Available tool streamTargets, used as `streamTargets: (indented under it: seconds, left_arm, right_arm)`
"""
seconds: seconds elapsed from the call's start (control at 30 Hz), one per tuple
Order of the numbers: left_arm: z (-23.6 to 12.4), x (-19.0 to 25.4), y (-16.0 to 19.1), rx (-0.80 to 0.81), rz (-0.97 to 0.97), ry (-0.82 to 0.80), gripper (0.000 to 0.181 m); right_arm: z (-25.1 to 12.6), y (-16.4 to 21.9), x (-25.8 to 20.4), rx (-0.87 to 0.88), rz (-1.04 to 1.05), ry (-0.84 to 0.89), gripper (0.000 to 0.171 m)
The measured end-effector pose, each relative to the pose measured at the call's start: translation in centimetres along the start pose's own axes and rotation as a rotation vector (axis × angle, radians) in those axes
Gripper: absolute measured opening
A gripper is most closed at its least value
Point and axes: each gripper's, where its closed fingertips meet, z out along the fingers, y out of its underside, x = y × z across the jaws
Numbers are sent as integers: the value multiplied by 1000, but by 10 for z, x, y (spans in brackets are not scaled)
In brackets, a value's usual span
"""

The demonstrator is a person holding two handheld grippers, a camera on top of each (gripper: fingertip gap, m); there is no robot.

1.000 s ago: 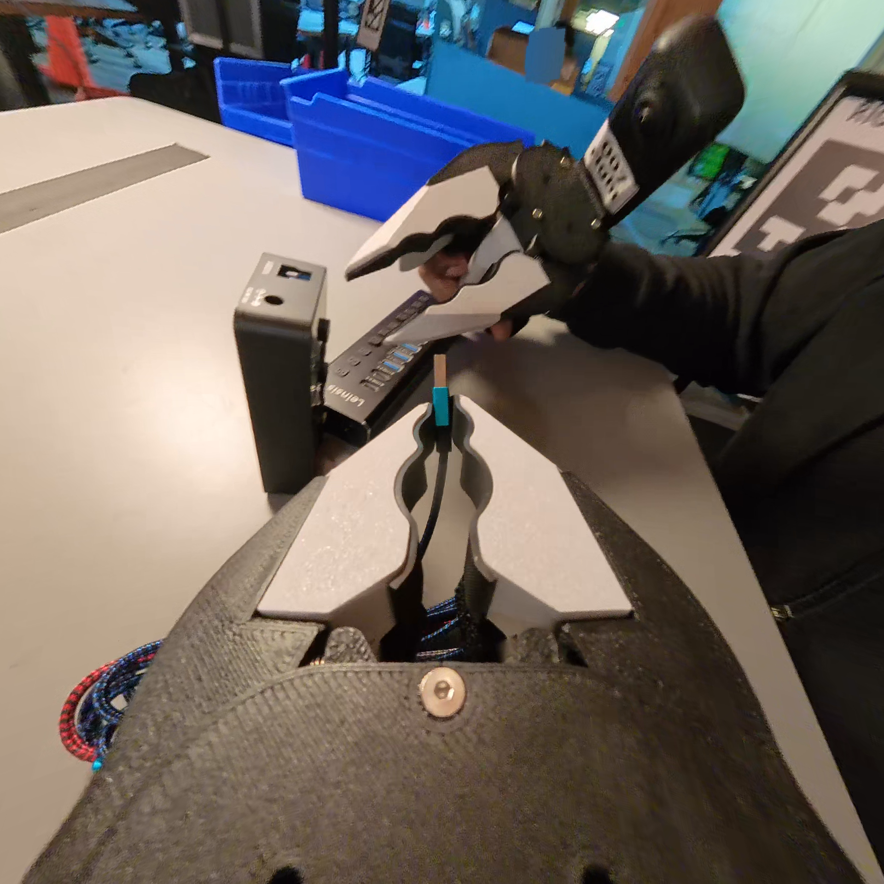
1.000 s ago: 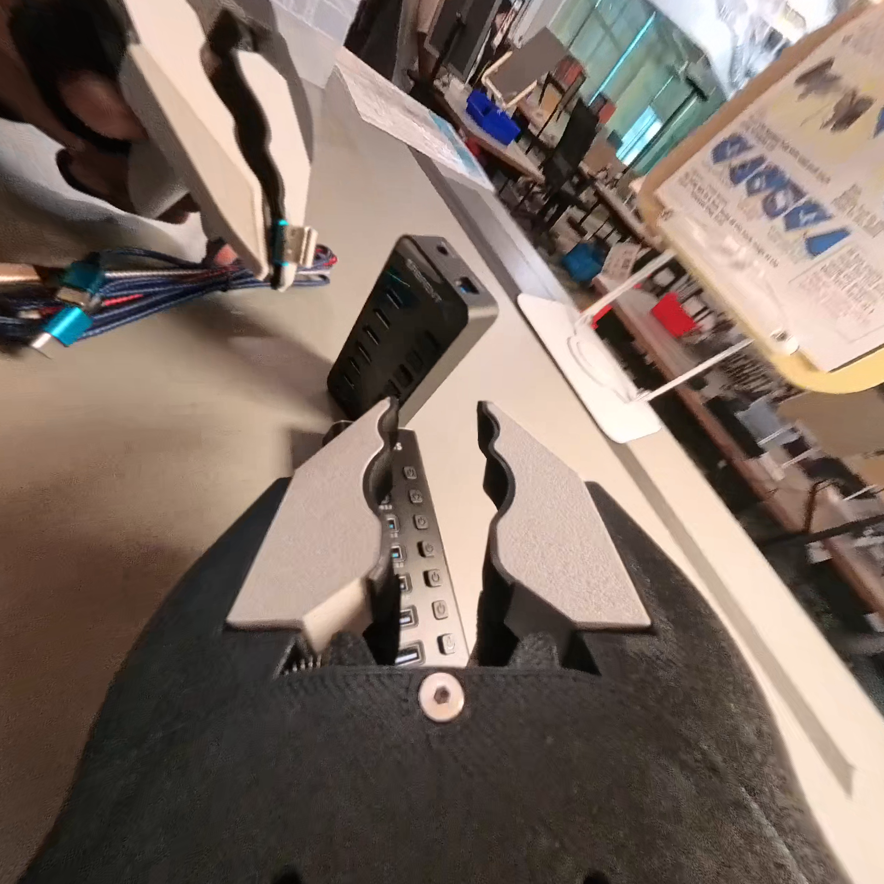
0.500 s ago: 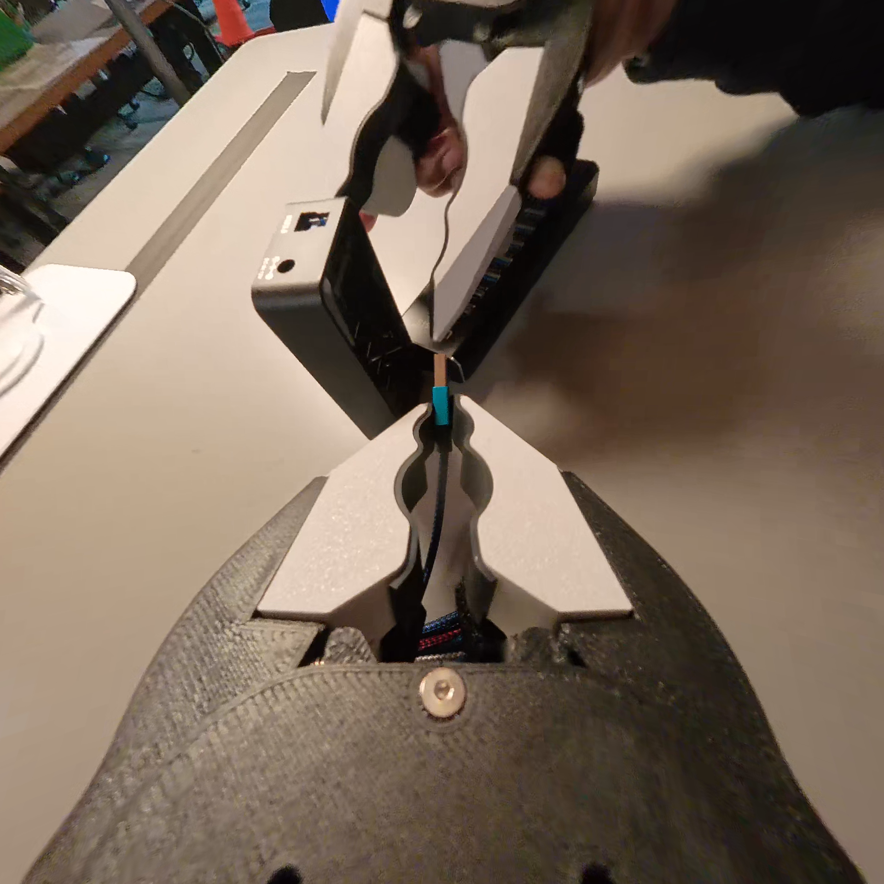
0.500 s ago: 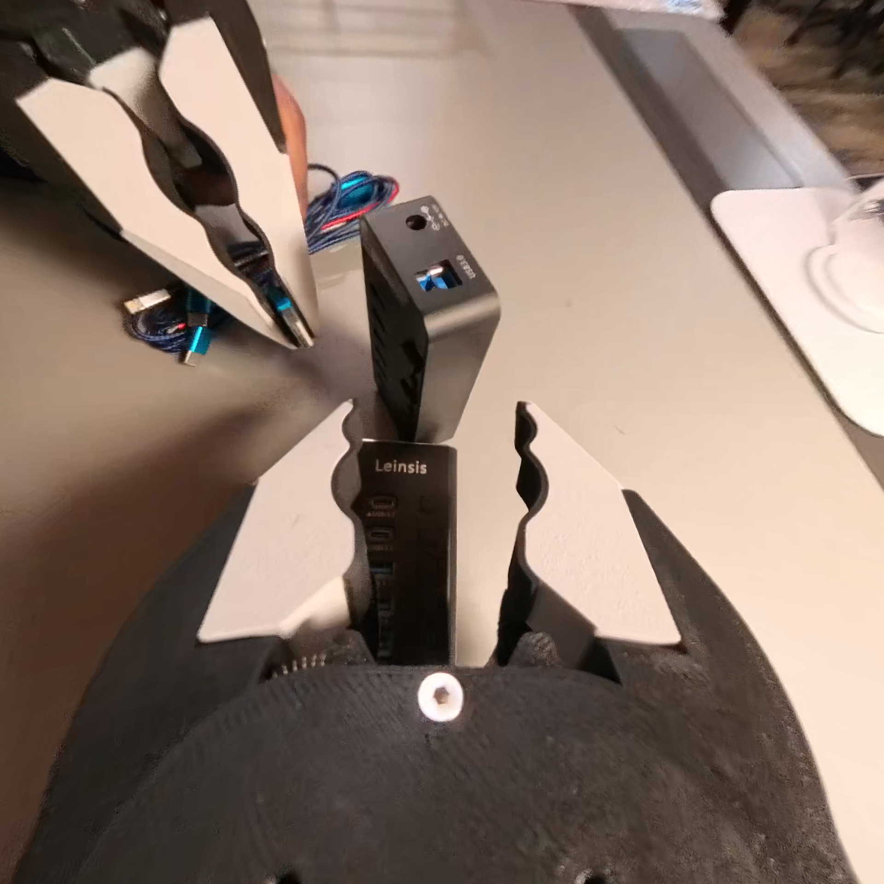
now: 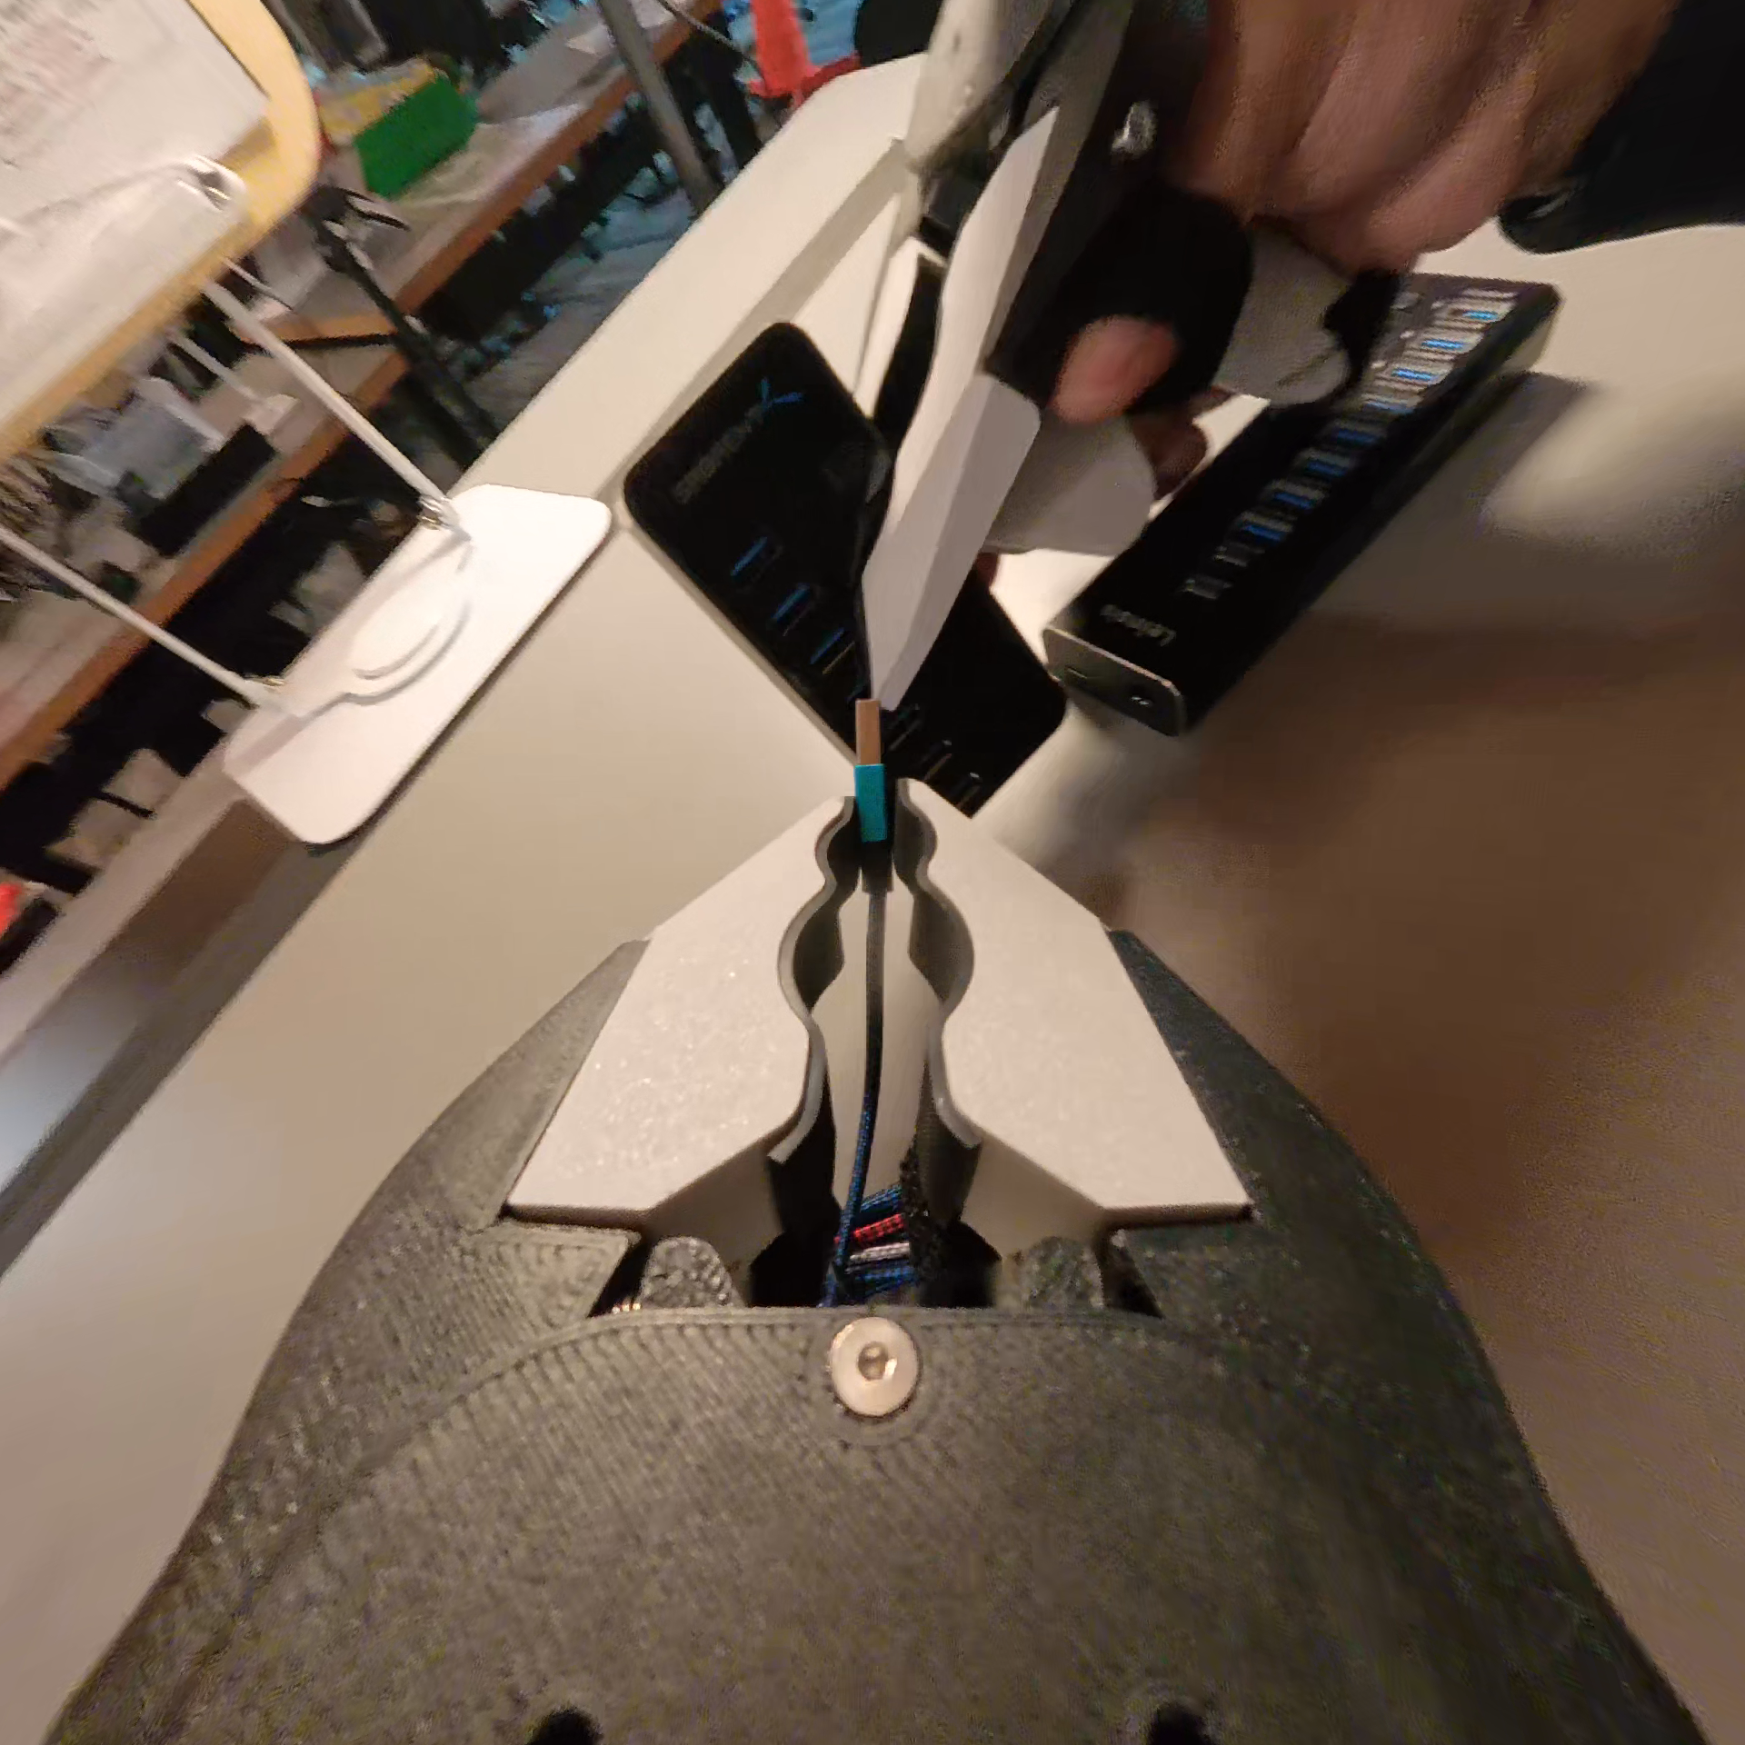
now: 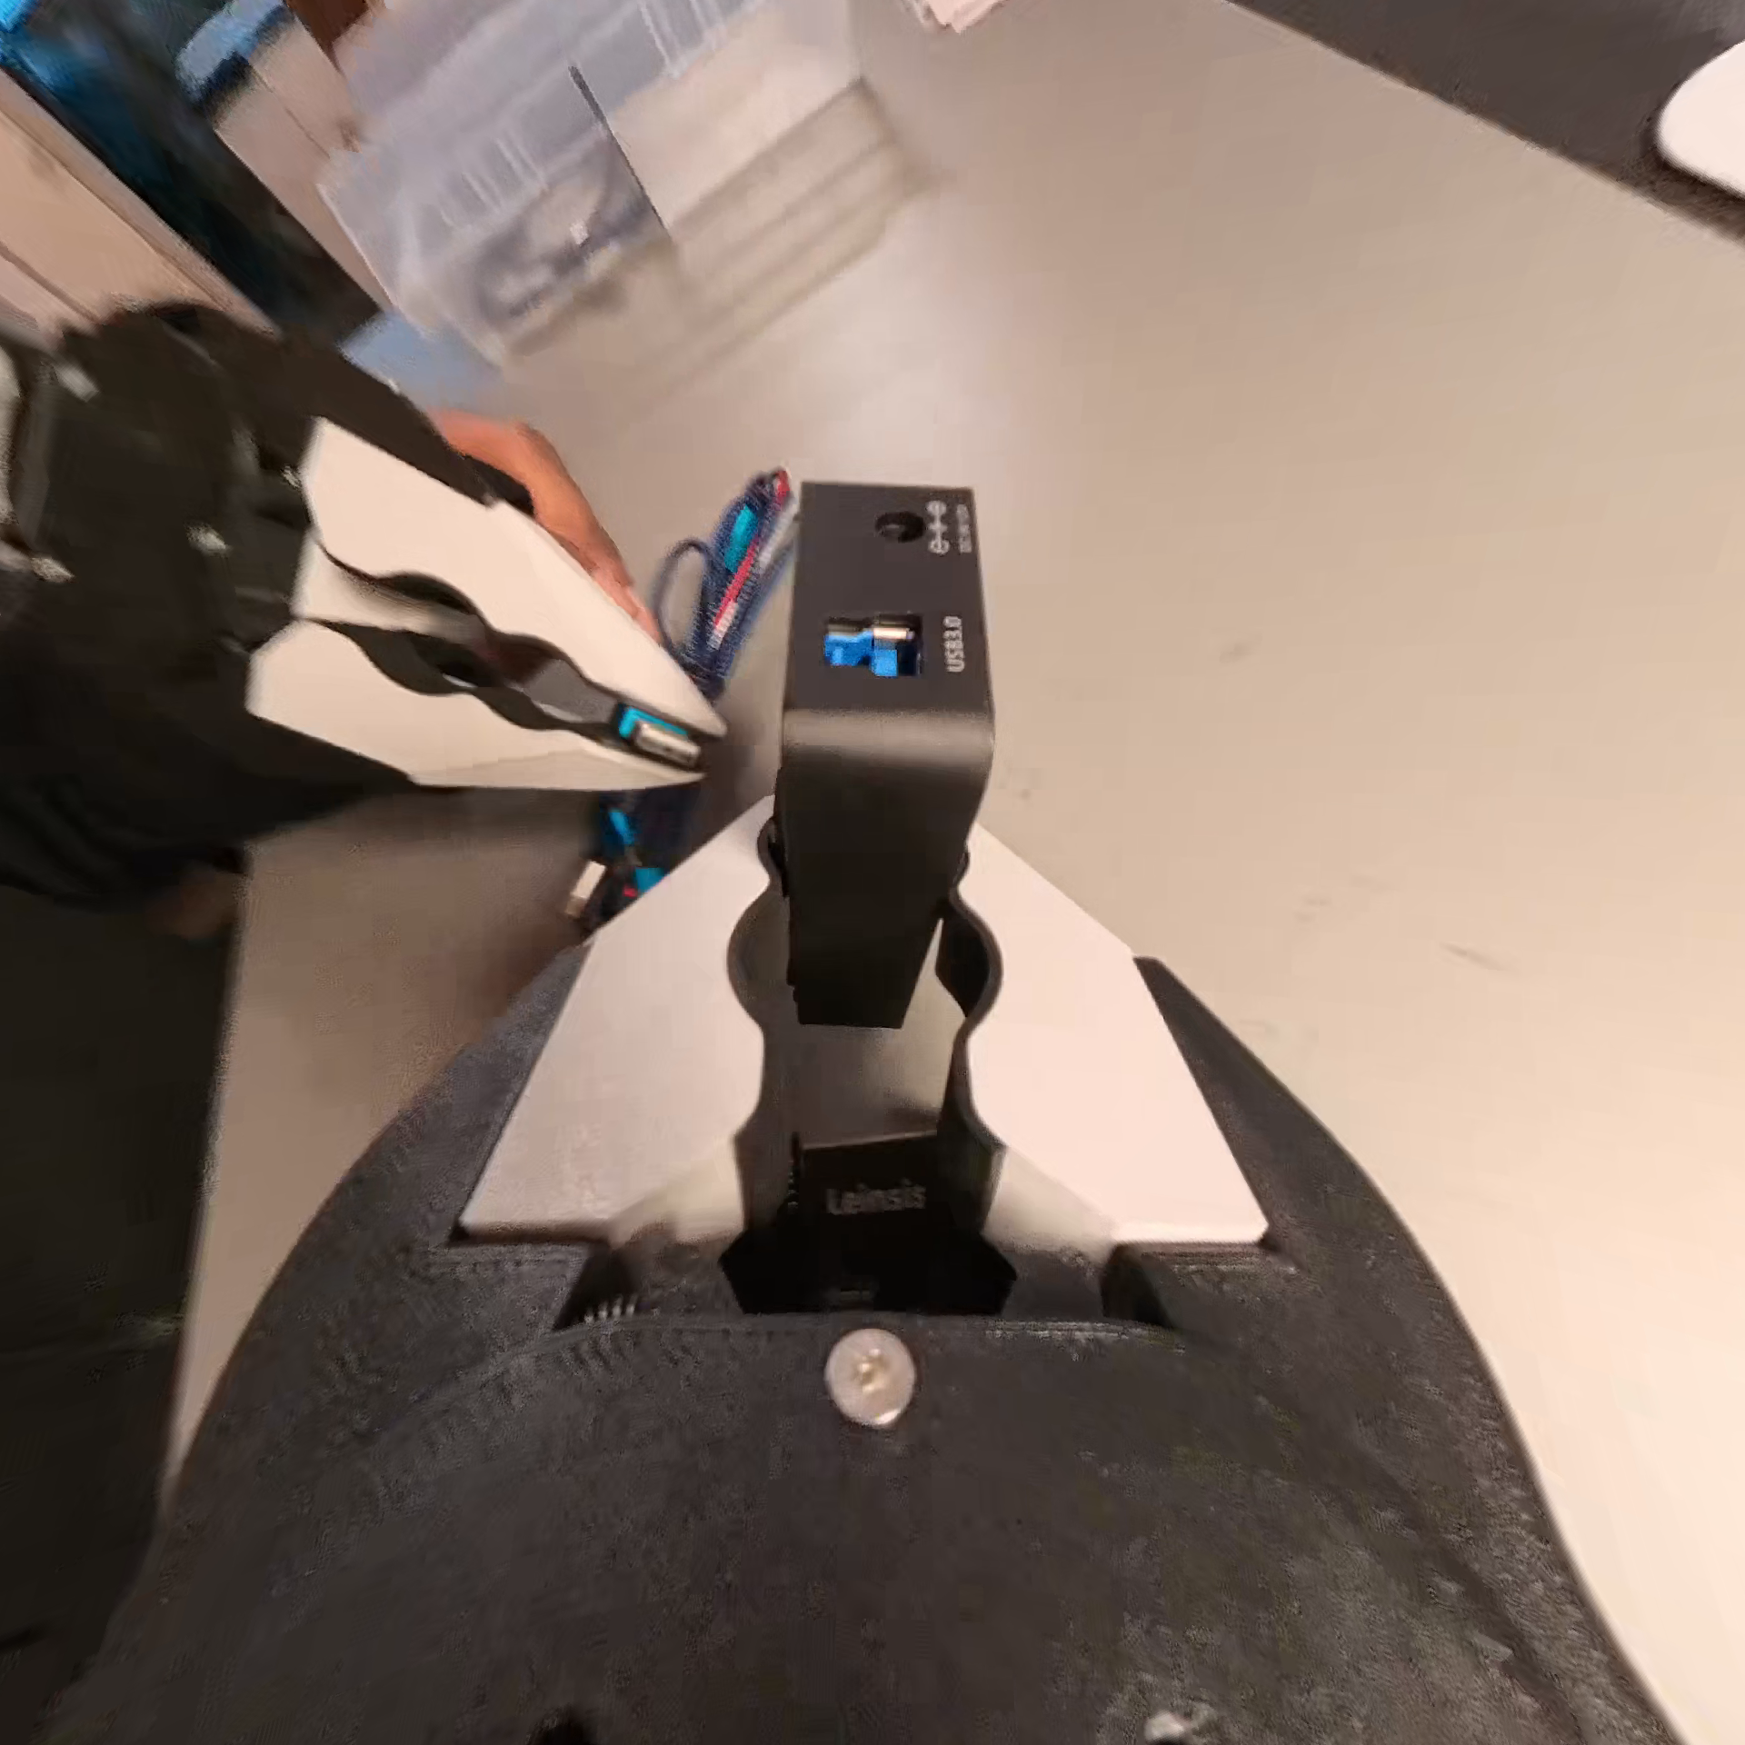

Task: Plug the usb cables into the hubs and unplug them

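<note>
Left gripper (image 5: pixel 871 831): its fingers (image 5: pixel 718 1029) are closed on a USB cable (image 5: pixel 873 1029), pinching the teal collar of the USB plug (image 5: pixel 869 767) at the very tips; the metal end sticks out forward.
USB plug: it points at the port face of the tall black hub (image 5: pixel 812 557), just short of the row of blue slots, not inserted.
USB cable: dark braided cord runs back between the fingers into the gripper body, where more blue and red braid shows.
Right gripper (image 6: pixel 871 855): its fingers (image 6: pixel 652 1029) are clamped on the two narrow sides of the tall black hub (image 6: pixel 888 755), touching it on both sides.
Tall black hub: it stands on the bench (image 6: pixel 1322 661); its end face, with a blue socket and a round jack, faces up.
Flat black hub (image 5: pixel 1322 510): a long strip with blue ports, lying on the bench just beside the tall one; in the right wrist view one end (image 6: pixel 873 1199) shows low between the fingers.
Spare cables (image 6: pixel 727 585): a blue and red braided bundle on the bench behind the tall hub.
Hand (image 5: pixel 1397 123): a person's hand grips the right gripper from above.
Bench: pale grey, smooth.
Stand base (image 5: pixel 415 661): a white plate with thin metal rods, at the bench edge.
Room: blurred workshop with other tables, an orange cone (image 5: pixel 788 42) and a green bin (image 5: pixel 415 142).
</note>
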Motion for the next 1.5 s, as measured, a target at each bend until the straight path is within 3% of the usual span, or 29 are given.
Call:
streamTargets:
  seconds: [0.03,0.23,0.33,0.4,0.53,0.67,0.83,1.07,1.3,1.5]
  left_arm:
    - [-2,-4,-2,8,19,-29,9]
    - [-10,-18,-10,29,160,-178,8]
    - [-10,-14,-13,47,169,-179,9]
    - [-9,-6,-17,80,79,-100,9]
    - [-13,11,-28,182,-302,190,8]
    - [-18,19,-35,256,-622,435,8]
    - [-22,23,-40,312,-876,632,8]
    - [-27,23,-44,347,-1042,760,8]
    - [-27,22,-43,349,-1104,790,9]
    - [-26,24,-40,334,-1156,822,8]
  right_arm:
    - [-2,-3,-3,20,39,-26,26]
    - [-7,-6,-9,36,58,21,26]
    - [-7,-7,-12,58,8,67,26]
    - [-8,-6,-10,76,-53,127,26]
    - [-15,-12,-9,173,-217,219,26]
    - [-18,-22,-22,274,-266,174,26]
    - [-15,-26,-36,310,-372,160,26]
    - [-5,-23,-40,276,-514,253,26]
    - [-6,-26,-37,273,-644,367,26]
    - [-11,-30,-33,239,-883,554,26]
